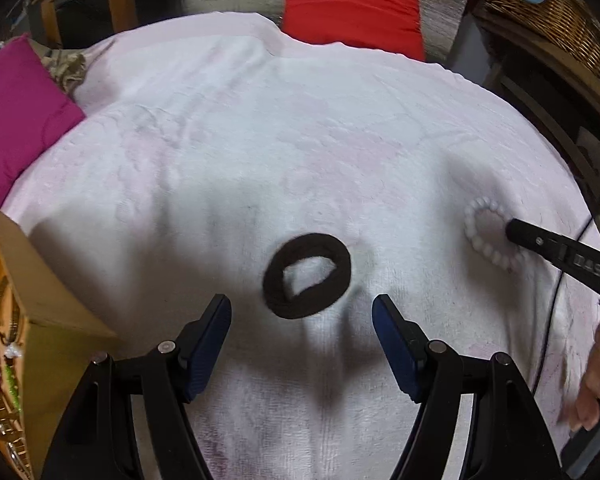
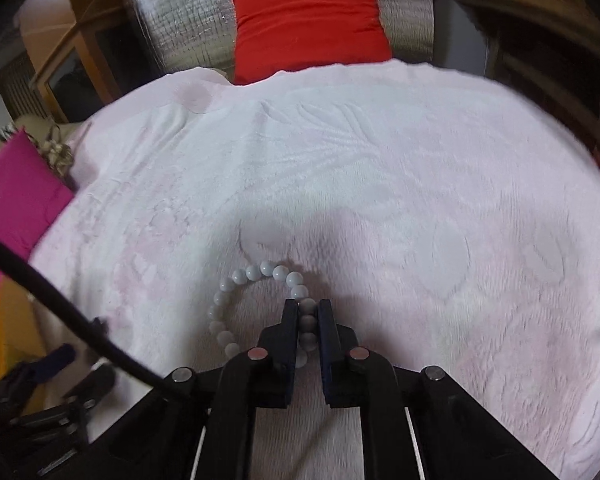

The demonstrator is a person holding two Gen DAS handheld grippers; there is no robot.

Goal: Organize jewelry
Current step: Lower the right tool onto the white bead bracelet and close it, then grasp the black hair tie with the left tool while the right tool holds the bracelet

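Note:
A black fabric hair tie [image 1: 307, 274] lies on the pale pink blanket [image 1: 300, 140], just ahead of my open left gripper [image 1: 302, 306], between its blue-padded fingers [image 1: 210, 340] but apart from them. A white bead bracelet [image 2: 256, 276] lies on the blanket [image 2: 420, 200]. My right gripper [image 2: 308, 305] is shut on the bracelet's right side, with beads pinched between the pads. In the left wrist view the bracelet [image 1: 476, 236] is at the right with the right gripper's finger [image 1: 560, 256] on it.
An open cardboard box [image 1: 32, 300] with beaded jewelry inside stands at the left. A magenta cushion [image 1: 16, 112] lies at the left and a red cushion [image 1: 352, 4] at the back. A wicker basket [image 1: 548, 12] stands on wooden furniture at the right. A black cable [image 2: 60, 300] crosses the left.

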